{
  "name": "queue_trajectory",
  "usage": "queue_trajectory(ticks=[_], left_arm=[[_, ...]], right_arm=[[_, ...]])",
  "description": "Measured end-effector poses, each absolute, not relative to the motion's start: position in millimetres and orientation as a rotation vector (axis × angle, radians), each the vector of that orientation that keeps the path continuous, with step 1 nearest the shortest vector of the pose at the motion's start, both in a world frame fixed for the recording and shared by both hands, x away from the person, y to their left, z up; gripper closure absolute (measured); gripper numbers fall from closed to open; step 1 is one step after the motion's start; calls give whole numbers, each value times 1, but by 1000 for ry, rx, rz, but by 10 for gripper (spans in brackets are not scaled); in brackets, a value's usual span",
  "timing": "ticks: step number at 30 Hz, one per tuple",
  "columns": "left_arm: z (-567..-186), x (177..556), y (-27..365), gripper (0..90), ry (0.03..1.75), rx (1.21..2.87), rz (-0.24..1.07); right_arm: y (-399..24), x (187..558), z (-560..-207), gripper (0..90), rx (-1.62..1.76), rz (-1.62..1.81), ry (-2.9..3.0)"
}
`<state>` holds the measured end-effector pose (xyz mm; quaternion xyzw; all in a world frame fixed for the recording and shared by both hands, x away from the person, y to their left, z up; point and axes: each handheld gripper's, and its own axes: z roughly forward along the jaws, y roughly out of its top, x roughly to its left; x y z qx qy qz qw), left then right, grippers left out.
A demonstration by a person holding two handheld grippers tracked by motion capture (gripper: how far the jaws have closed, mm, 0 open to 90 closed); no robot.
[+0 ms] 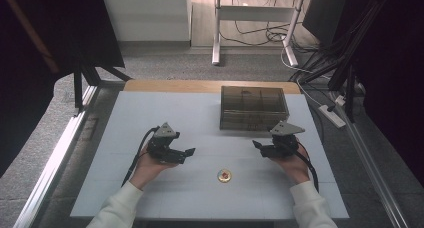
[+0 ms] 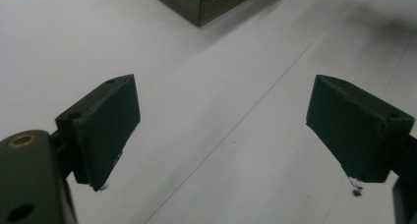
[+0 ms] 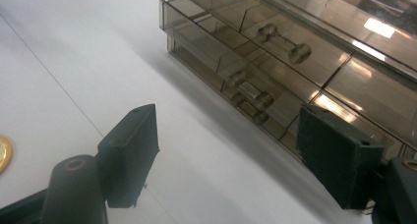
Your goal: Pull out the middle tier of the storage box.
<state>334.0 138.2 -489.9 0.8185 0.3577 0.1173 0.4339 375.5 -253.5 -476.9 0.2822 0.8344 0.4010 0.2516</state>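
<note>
High view: gold coin [image 1: 224, 175] between both hand-held grippers, nearer the person.

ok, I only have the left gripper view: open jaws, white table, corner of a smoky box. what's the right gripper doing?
Observer: The right gripper is open and empty, in front of the drawer box.
Operator: Anything loose on the table?
Observer: One small gold round piece near the front edge, between the two hands.
Operator: Are the drawers shut?
Observer: In the right gripper view a lower drawer sticks out slightly from the front; its handle is untouched.
</note>
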Motion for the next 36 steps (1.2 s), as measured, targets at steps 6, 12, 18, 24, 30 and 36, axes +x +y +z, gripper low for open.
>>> queue_trajectory(ticks=[6, 12, 18, 24, 30, 36], left_arm=[[-488, 342, 133, 123, 884, 2036, 290], [-486, 348, 127, 125, 873, 2036, 286], [-483, 349, 130, 125, 878, 2025, 296], [-484, 356, 125, 127, 876, 2025, 283], [-485, 364, 115, 127, 865, 2033, 268], [-484, 370, 108, 127, 855, 2033, 263]], right_arm=[[-255, 376, -476, 242, 778, 1095, 2264], [-258, 377, -475, 242, 792, 1106, 2252], [-262, 378, -474, 243, 799, 1111, 2250], [-265, 379, -473, 243, 810, 1116, 2239], [-269, 380, -472, 244, 823, 1114, 2231], [-274, 381, -471, 244, 844, 1114, 2219]])
